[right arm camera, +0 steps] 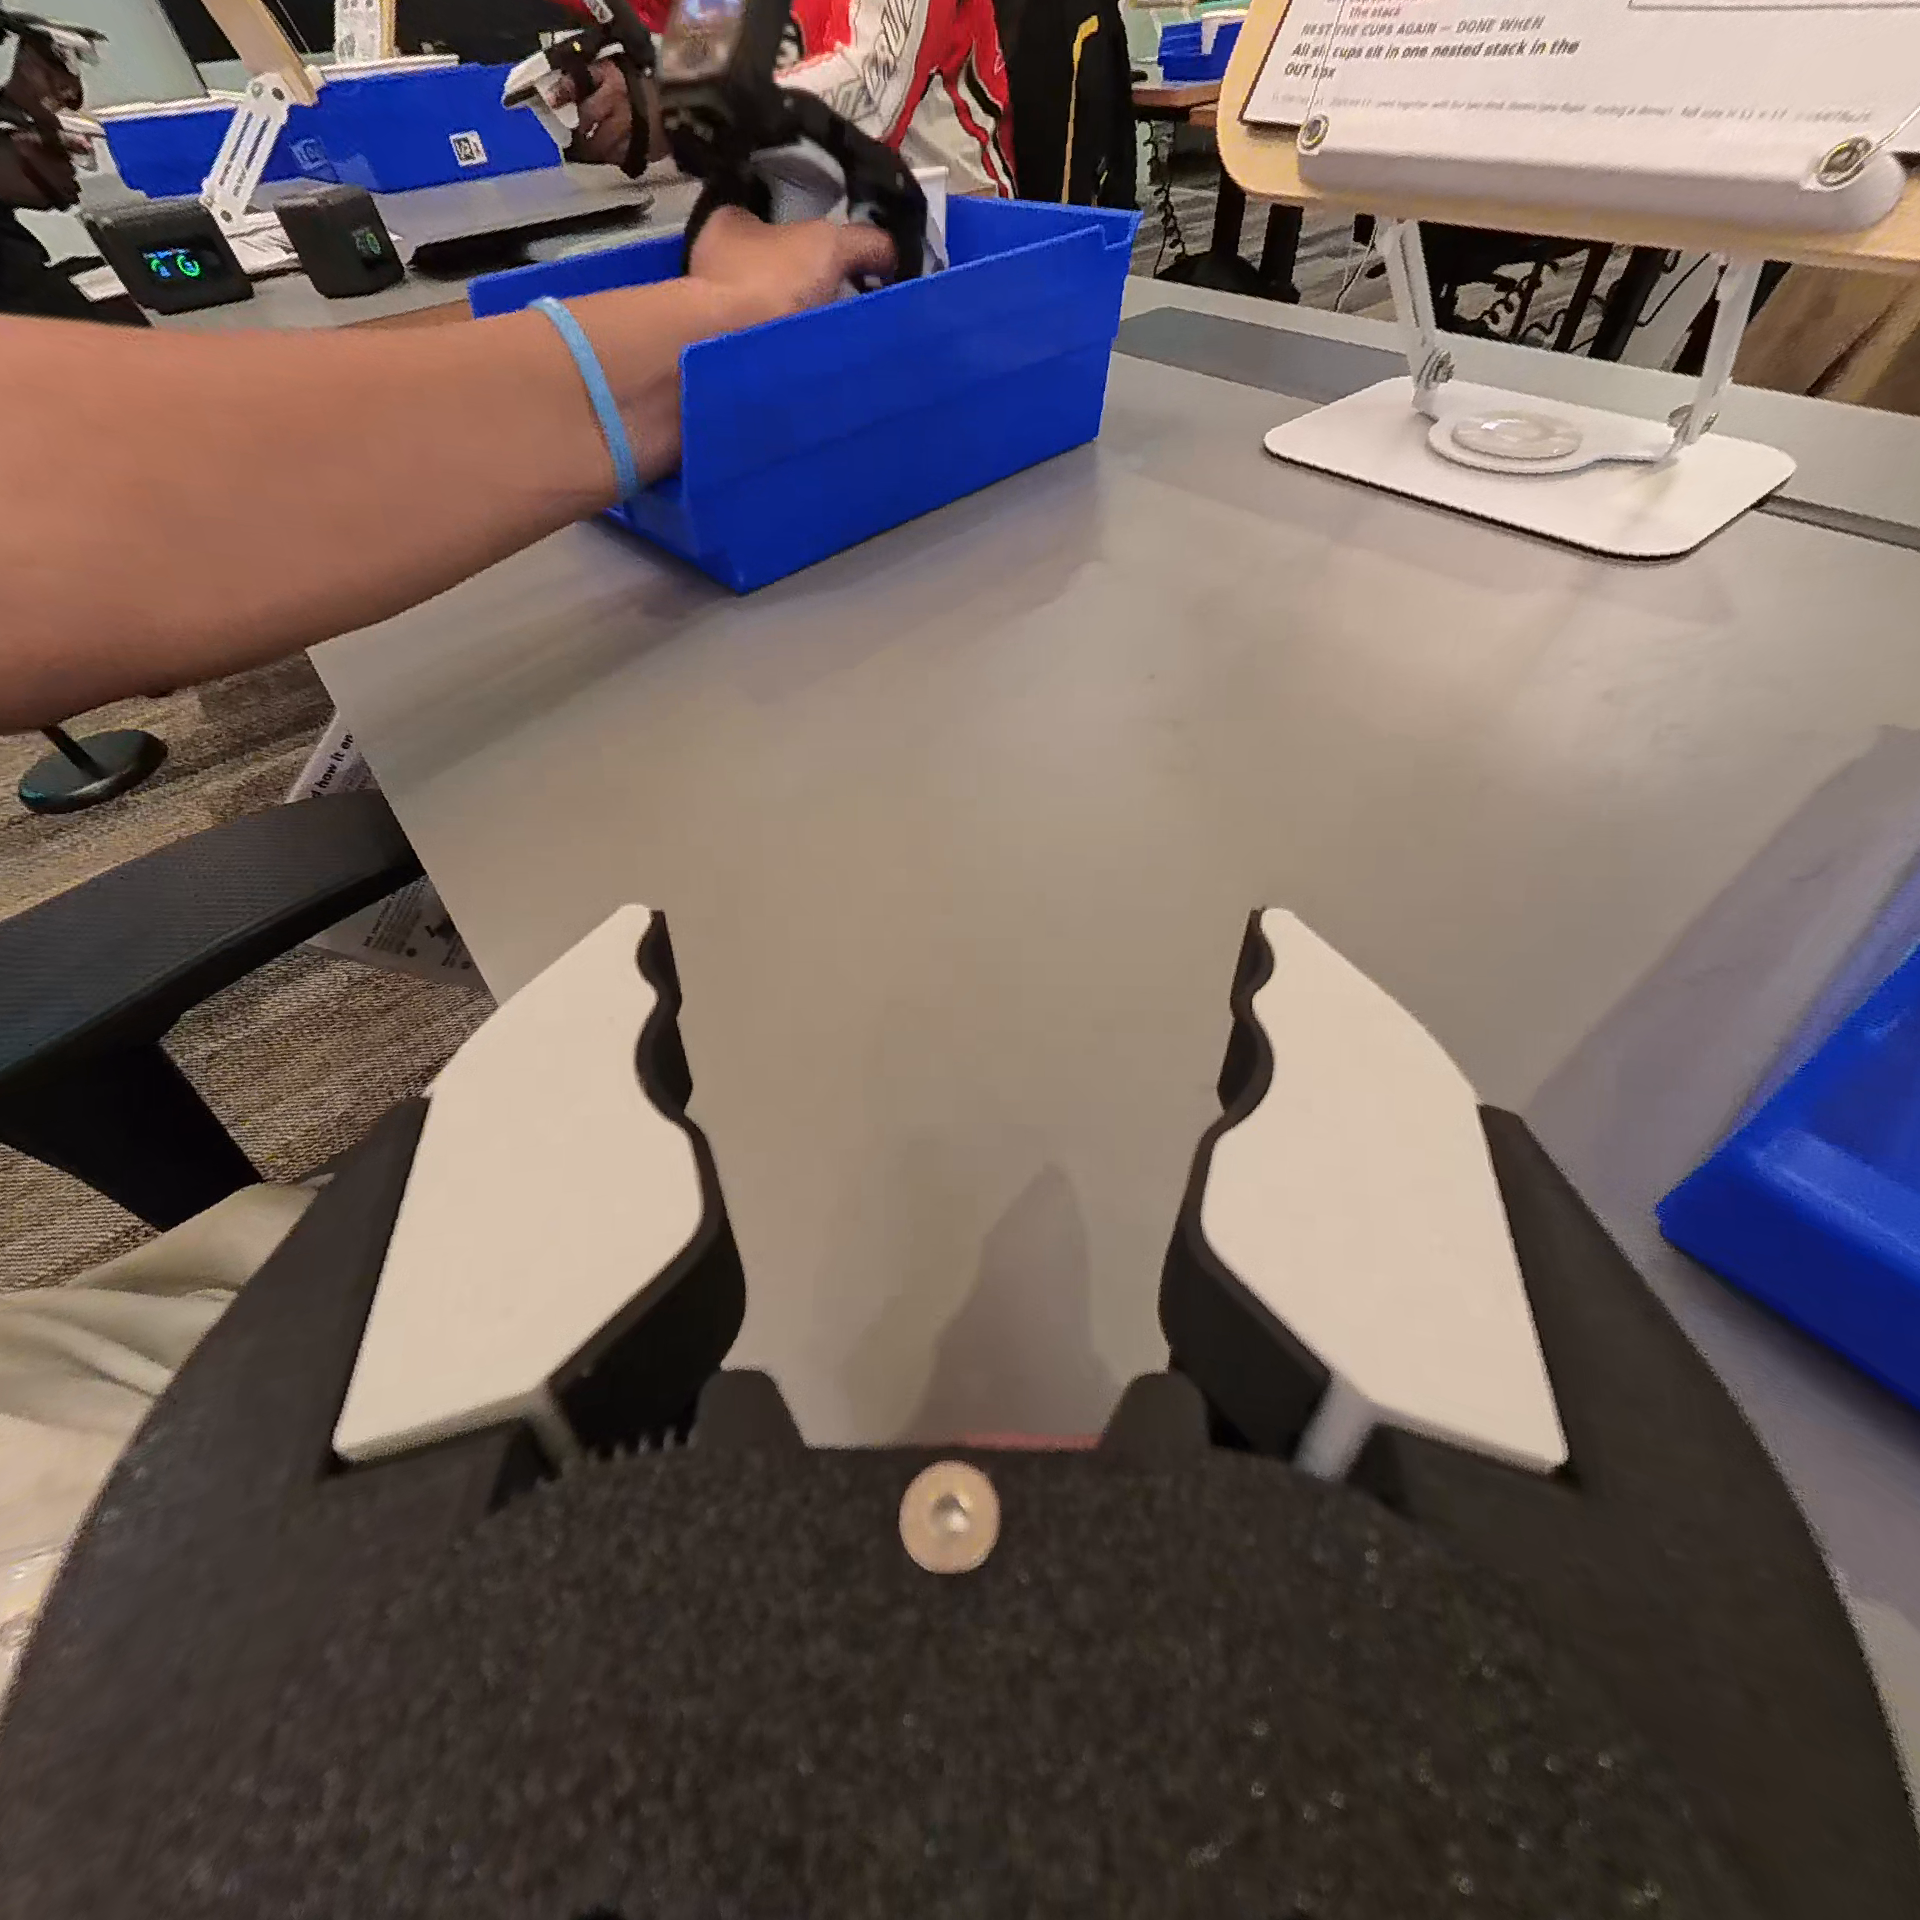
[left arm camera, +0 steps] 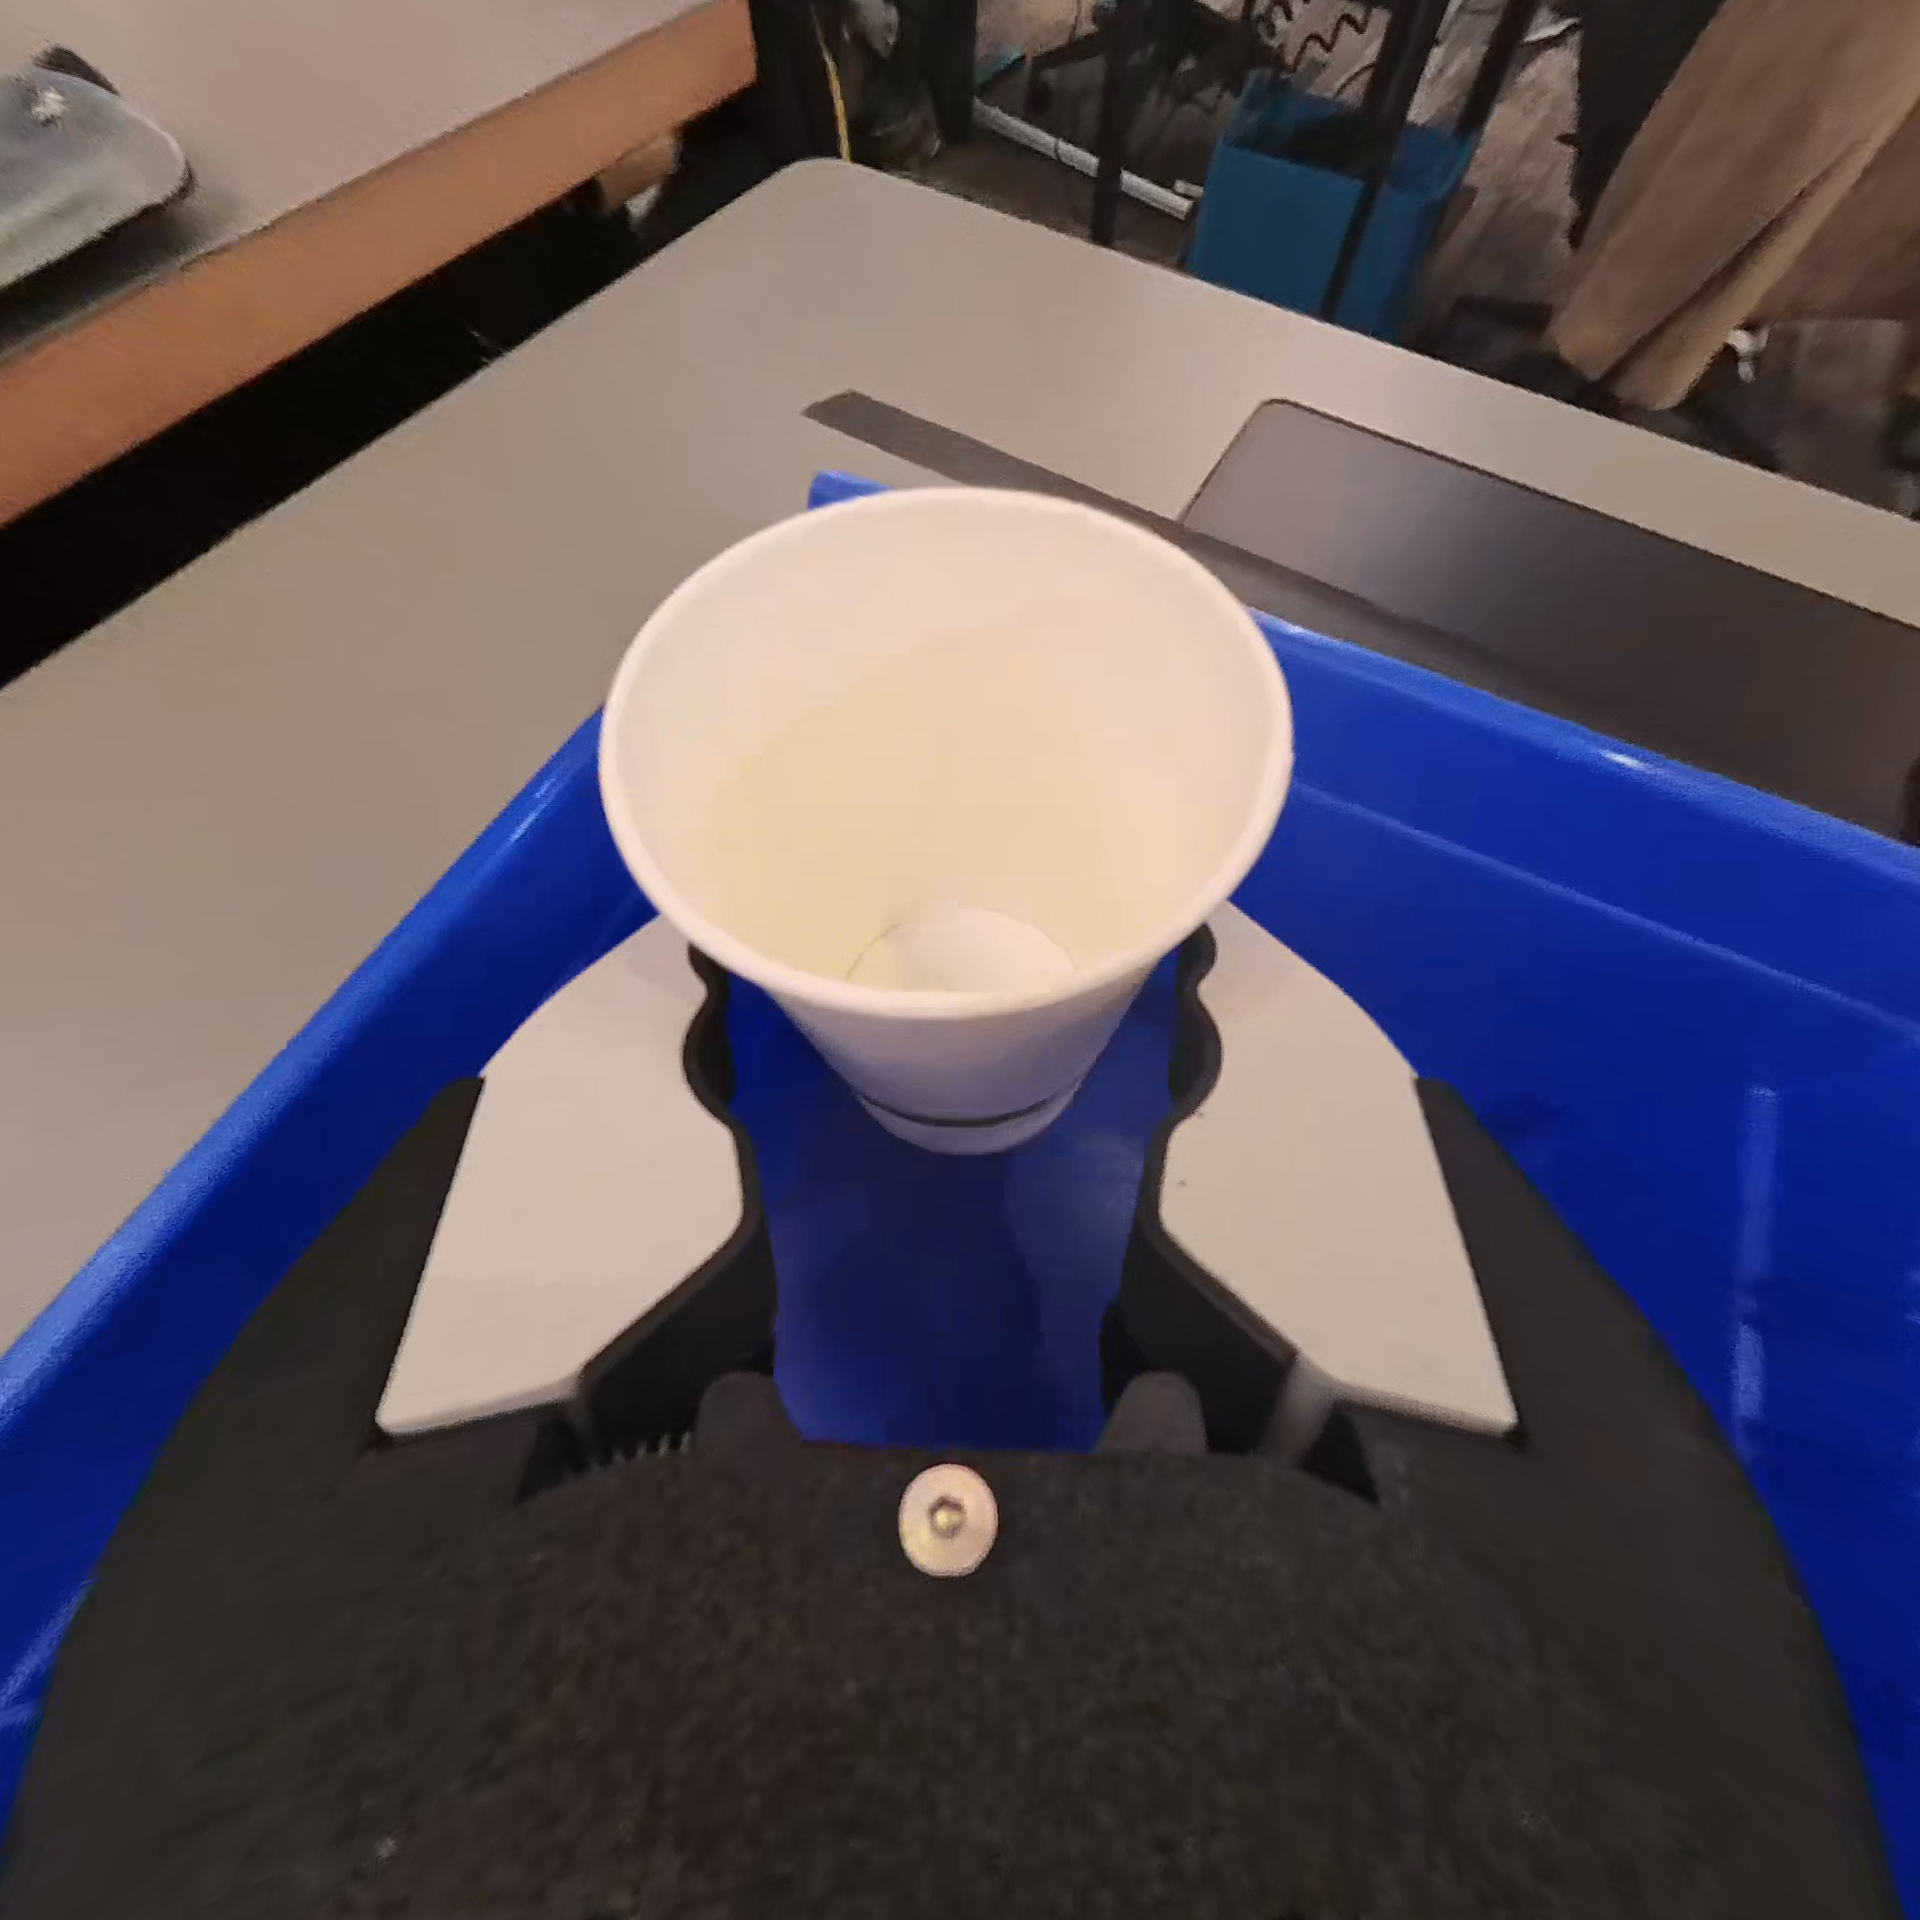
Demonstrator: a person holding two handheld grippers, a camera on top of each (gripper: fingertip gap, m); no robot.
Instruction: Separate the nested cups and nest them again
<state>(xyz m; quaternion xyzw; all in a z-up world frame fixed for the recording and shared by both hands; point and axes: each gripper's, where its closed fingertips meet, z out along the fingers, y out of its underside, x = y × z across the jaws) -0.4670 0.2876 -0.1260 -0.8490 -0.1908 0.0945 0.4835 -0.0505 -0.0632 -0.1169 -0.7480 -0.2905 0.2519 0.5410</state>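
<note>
White paper cup stack (left arm camera: 940,831), upright in blue bin (left arm camera: 1558,935).

Grey table (right arm camera: 1039,779) — carpeted floor (right arm camera: 270,1039)

Contact between the left gripper (left arm camera: 951,997) fingertips and the paper cup stack (left arm camera: 945,790) is indeterminable. The right view's second blue bin (right arm camera: 1808,1205) is cropped; the far gripper (right arm camera: 821,197) is blurred.
</note>
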